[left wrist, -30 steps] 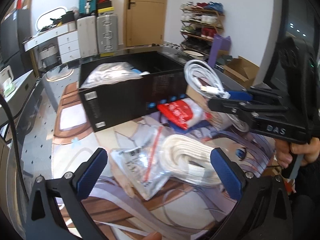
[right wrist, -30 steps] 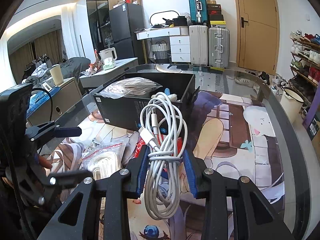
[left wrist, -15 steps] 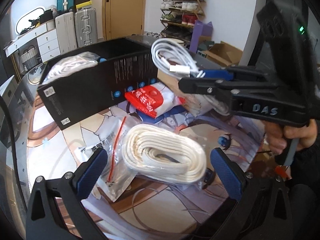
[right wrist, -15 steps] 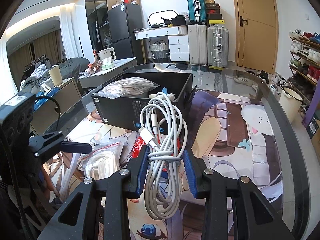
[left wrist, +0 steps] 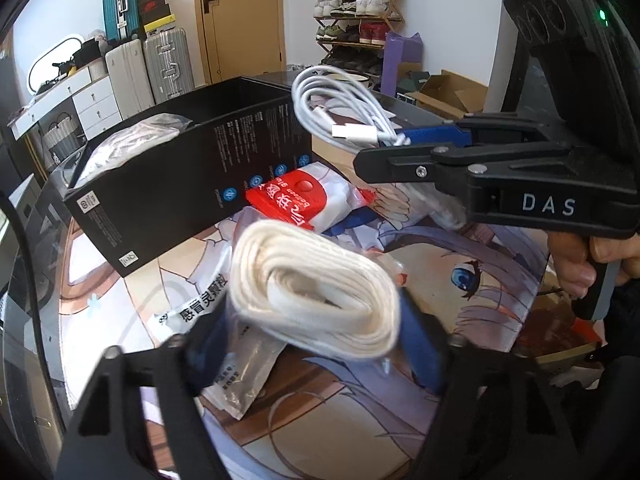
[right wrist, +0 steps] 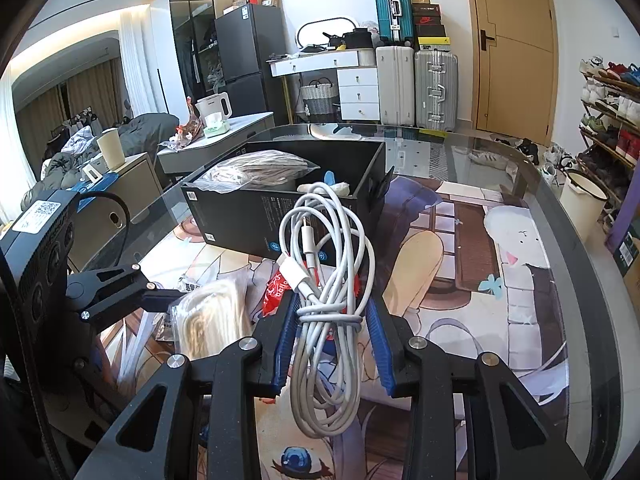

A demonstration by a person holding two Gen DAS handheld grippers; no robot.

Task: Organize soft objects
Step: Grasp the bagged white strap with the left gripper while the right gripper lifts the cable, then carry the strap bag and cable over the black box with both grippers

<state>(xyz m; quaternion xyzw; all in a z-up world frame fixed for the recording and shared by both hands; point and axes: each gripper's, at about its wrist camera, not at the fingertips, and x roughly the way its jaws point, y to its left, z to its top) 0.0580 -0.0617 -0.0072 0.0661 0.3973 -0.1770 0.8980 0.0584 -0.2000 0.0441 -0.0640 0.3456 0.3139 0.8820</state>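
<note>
A flat coil of white cord [left wrist: 320, 280] in a clear bag lies on the printed mat. My left gripper [left wrist: 316, 332] straddles it; its jaws are closing and the blurred blue pads [left wrist: 418, 336] meet the coil's two sides. To the right, my right gripper [right wrist: 330, 320] hangs above the mat, shut on a bundle of white charging cable [right wrist: 320, 264], with a hand on its handle. The same cable [left wrist: 332, 108] shows at upper right in the left wrist view. Behind stands an open black box [right wrist: 240, 216] with a bagged coil [right wrist: 256, 168] inside.
A red and white packet [left wrist: 308, 196] lies against the box's front wall. A printed clear bag [left wrist: 224, 360] lies flat under the white coil. The glass table's curved edge [right wrist: 560, 216] runs along the right, with a shoe rack and bin beyond.
The left gripper moved in over the white coil and rolled a little, and its jaws came in from wide open onto the coil's sides. The right gripper and its cable stayed put.
</note>
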